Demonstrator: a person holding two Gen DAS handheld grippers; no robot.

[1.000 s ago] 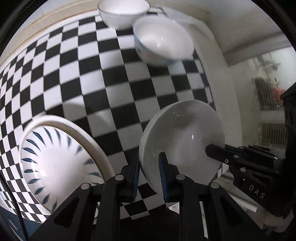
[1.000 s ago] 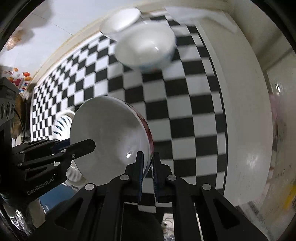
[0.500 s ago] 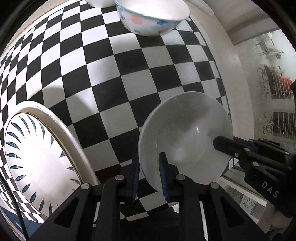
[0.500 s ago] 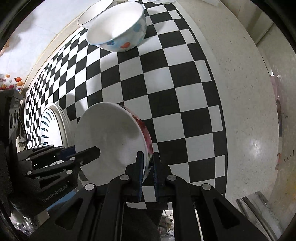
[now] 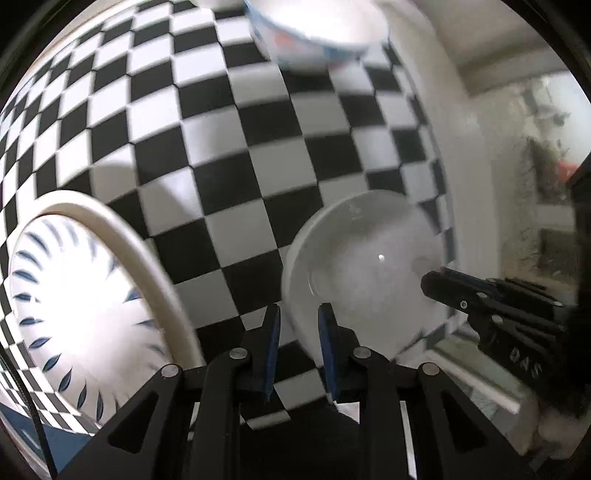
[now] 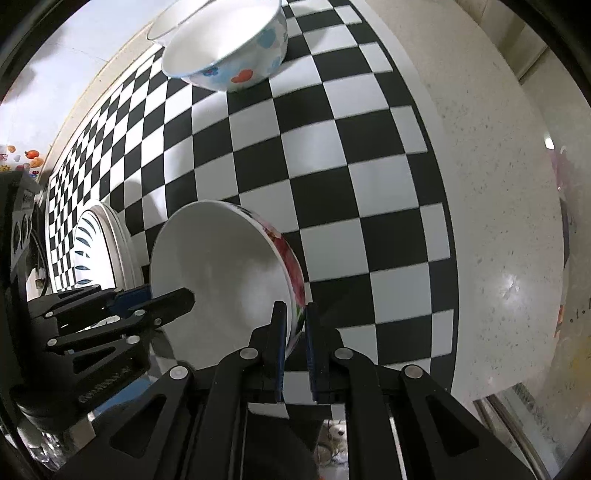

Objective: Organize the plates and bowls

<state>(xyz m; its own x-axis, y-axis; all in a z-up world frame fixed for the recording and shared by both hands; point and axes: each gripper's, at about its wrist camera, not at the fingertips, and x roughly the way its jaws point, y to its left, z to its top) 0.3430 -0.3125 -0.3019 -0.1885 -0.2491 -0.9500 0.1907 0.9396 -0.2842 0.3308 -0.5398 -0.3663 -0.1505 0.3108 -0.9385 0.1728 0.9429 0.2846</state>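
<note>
- Both grippers had carried the shared bowl nearer to the heart-patterned bowl (image 6: 236, 51), which a second earlier sat smaller and farther up the right wrist view; the grips on the held bowl looked unchanged.
- A white bowl with a red floral outer wall (image 6: 221, 273) was held tilted on edge above the black-and-white checkered tabletop (image 6: 325, 147), its open side turned toward the left gripper.
- The right gripper (image 6: 293, 332) was clamped on that bowl's near rim, one finger inside and one against the flowered outside.
- The left gripper (image 5: 297, 339) pinched the opposite rim of the same bowl (image 5: 369, 273), one blue-padded finger on each side of the wall.
- From the left wrist camera, the right gripper's black fingers (image 5: 480, 295) reached across the bowl from the right; from the right wrist camera, the left gripper (image 6: 140, 306) came in from the left.
- A white plate with blue leaf-shaped strokes (image 5: 74, 306) lay on the tabletop just left of the held bowl, atop what appeared to be another plate; the right wrist view showed its stacked rims (image 6: 99, 251) beside the bowl.
- The heart-patterned bowl stood upright at the far end of the tabletop, blurred in the left wrist view (image 5: 317, 33).
- Another white bowl (image 6: 166, 26) sat just behind it, only partly in view.
- A pale speckled counter edge (image 6: 498, 184) bordered the checkered surface on the right.
</note>
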